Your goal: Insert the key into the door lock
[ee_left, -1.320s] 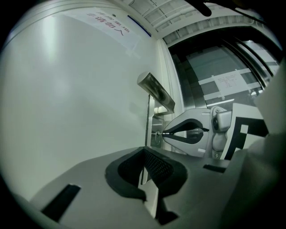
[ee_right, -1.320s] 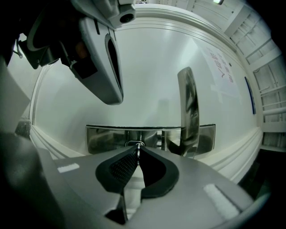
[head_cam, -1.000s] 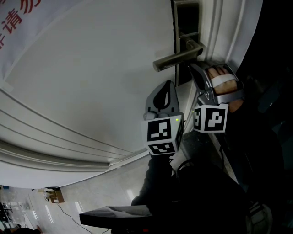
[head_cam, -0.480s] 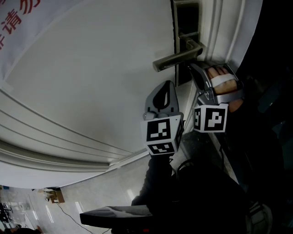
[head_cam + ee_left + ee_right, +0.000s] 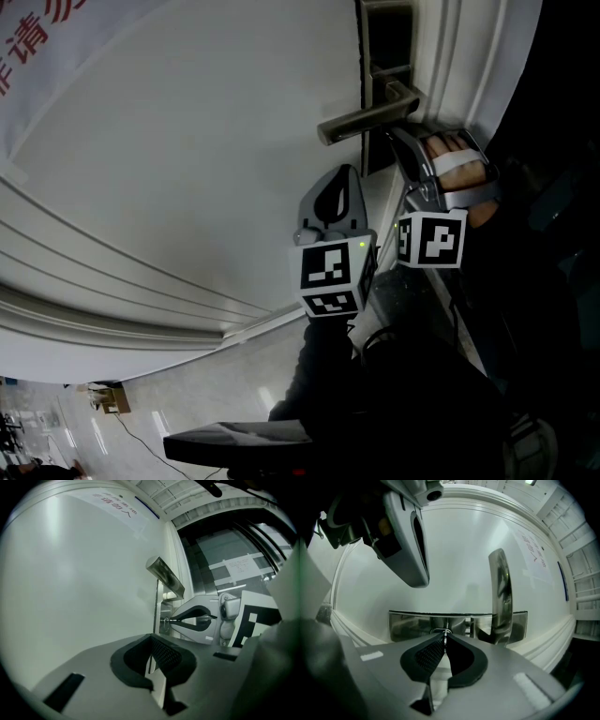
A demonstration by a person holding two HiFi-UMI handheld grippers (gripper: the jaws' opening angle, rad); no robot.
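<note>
Left gripper [image 5: 152,641]: jaws are pressed together on nothing, and it is held near the door [image 5: 79,573].
Right gripper [image 5: 445,638]: jaws are clamped flat on the key.
Key [image 5: 169,619]: judged light, stiff, thin and slick. Its tip is set at the keyhole, but the depth cannot be told.
Hold: best taken across the bow, since the blade could be twisted by side load.
Lock [image 5: 412,623]: a steel plate, seated under the handle [image 5: 500,592].

We seem to stand in a corridor of an office or public building. Near us is a white panelled door [image 5: 187,141] with a metal lever handle [image 5: 361,120] and a notice [image 5: 37,56] in red characters. Polished floor tiles [image 5: 216,389] lie below, a grid ceiling [image 5: 164,496] overhead, and a glazed partition [image 5: 211,550] to the far right.
</note>
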